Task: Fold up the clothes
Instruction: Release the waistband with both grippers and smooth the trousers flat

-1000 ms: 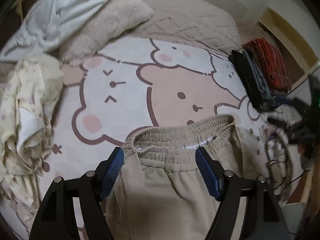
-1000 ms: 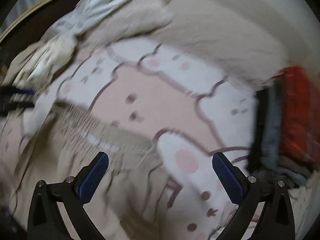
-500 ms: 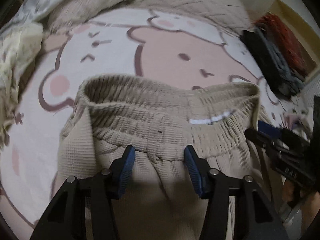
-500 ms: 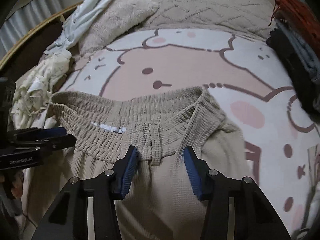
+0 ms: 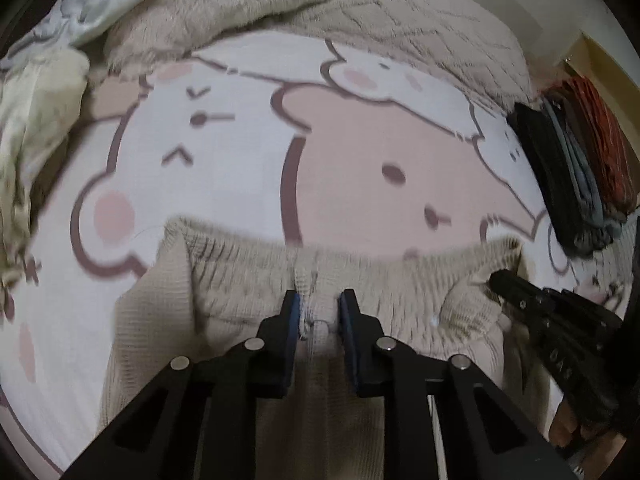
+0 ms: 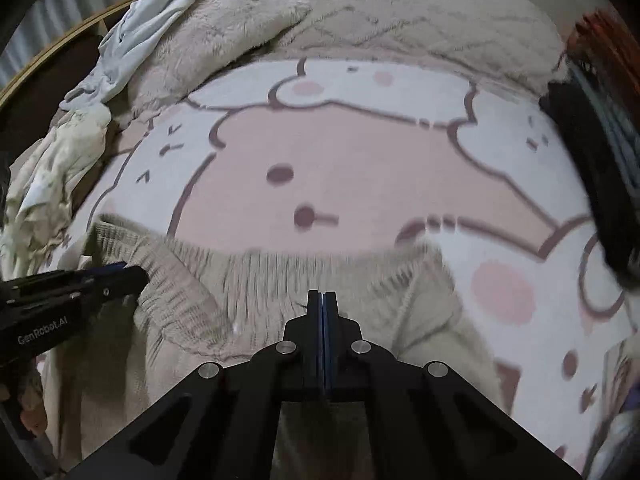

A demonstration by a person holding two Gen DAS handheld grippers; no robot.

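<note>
Beige waffle-knit shorts (image 5: pixel 240 304) lie at the near edge of the bed, waistband away from me; they also show in the right wrist view (image 6: pixel 256 300). My left gripper (image 5: pixel 319 308) is shut on a bunched fold of the waistband. My right gripper (image 6: pixel 322 300) is fully shut, its pads pressed together on the waistband fabric. Each gripper shows in the other's view: the right one (image 5: pixel 536 304) at the waistband's right end, the left one (image 6: pixel 80 284) at its left end.
The bed cover (image 5: pixel 360 152) has a cartoon bear print. A stack of folded dark and red clothes (image 5: pixel 576 160) sits at the right. Cream and pale blue garments (image 5: pixel 36 112) are heaped at the left. Fluffy pillows (image 6: pixel 400 12) lie at the back.
Both grippers have closed from half open onto the waistband. The waistband opening has flattened and the shorts have shifted a little toward me.
</note>
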